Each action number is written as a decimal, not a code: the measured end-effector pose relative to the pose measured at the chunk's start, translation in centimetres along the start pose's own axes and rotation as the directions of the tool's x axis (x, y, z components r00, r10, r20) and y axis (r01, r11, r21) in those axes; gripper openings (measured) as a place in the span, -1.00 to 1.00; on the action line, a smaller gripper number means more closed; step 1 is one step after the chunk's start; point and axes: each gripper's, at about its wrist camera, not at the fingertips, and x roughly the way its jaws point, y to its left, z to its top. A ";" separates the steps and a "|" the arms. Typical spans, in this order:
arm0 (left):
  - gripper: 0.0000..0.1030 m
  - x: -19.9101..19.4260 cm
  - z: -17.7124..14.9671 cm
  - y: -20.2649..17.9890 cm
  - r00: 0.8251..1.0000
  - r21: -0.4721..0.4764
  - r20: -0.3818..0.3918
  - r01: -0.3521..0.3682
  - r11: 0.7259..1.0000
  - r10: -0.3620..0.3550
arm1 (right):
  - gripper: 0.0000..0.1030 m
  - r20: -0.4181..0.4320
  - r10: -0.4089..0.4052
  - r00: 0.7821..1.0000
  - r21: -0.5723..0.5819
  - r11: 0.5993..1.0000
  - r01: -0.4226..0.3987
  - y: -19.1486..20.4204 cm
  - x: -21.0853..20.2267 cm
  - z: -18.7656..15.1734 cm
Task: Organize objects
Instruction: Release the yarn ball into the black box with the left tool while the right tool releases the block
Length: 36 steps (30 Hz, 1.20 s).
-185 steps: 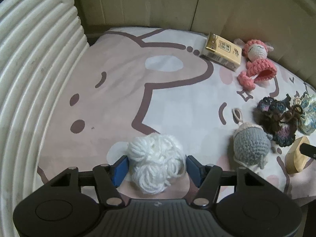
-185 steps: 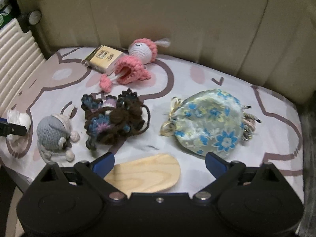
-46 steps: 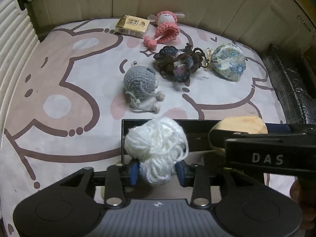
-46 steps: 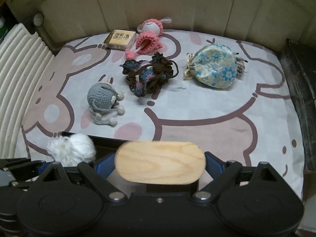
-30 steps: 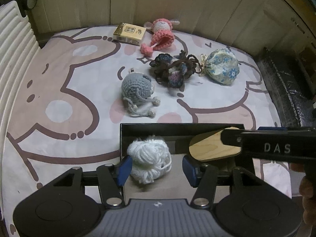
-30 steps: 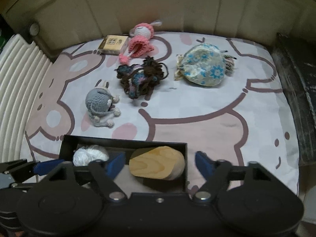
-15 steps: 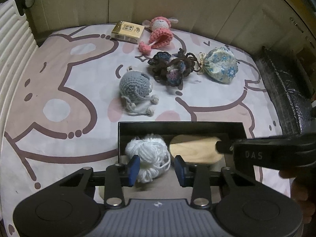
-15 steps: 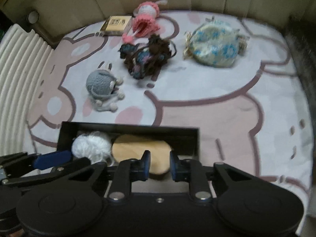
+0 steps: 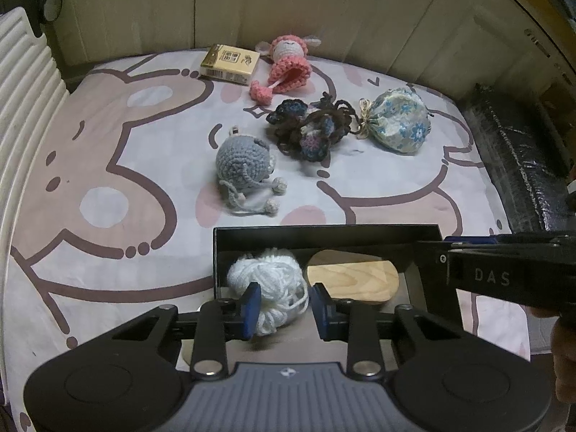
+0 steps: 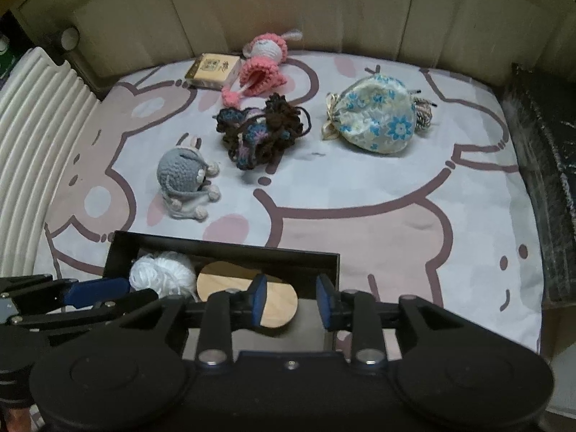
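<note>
A black box (image 9: 324, 234) (image 10: 223, 248) sits at the near edge of the bed. Inside it lie a white yarn ball (image 9: 268, 280) (image 10: 158, 275) on the left and an oval wooden piece (image 9: 354, 277) (image 10: 230, 284) beside it. My left gripper (image 9: 286, 304) hovers over the yarn ball, fingers partly apart on either side of it, not squeezing. My right gripper (image 10: 291, 300) is partly open and empty above the box's right part, with the wooden piece lying below it.
On the cartoon-print sheet lie a grey crochet toy (image 9: 244, 165) (image 10: 183, 176), a dark yarn bundle (image 9: 309, 129) (image 10: 262, 129), a blue floral pouch (image 9: 397, 122) (image 10: 374, 118), a pink crochet doll (image 9: 288, 63) (image 10: 262, 61) and a yellow packet (image 9: 230, 61) (image 10: 214, 68). A white ribbed panel (image 9: 25, 108) stands left, a black bundle (image 9: 522, 165) right.
Both grippers let go of the yarn ball and wooden piece into the black box about a second ago. Since then both have narrowed and hover over the box; the right one reopened slightly.
</note>
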 end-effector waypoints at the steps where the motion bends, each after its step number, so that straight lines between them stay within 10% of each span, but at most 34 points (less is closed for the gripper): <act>1: -0.38 -0.2 0.0 -0.1 1.000 0.002 0.004 -0.002 1.000 0.002 | -0.36 0.008 0.001 1.000 -0.002 1.000 -0.001 -0.1 -0.3 0.0; 12: -0.30 -2.5 0.1 -0.7 0.999 0.017 0.052 -0.009 1.000 0.008 | 0.06 0.091 0.008 0.996 0.013 1.000 -0.009 -1.2 -3.2 -0.7; 36: 0.90 -7.6 -0.3 0.4 0.973 -0.003 0.210 -0.096 0.995 0.094 | 0.86 0.209 -0.031 0.977 0.041 0.999 0.023 -2.6 -7.2 -2.3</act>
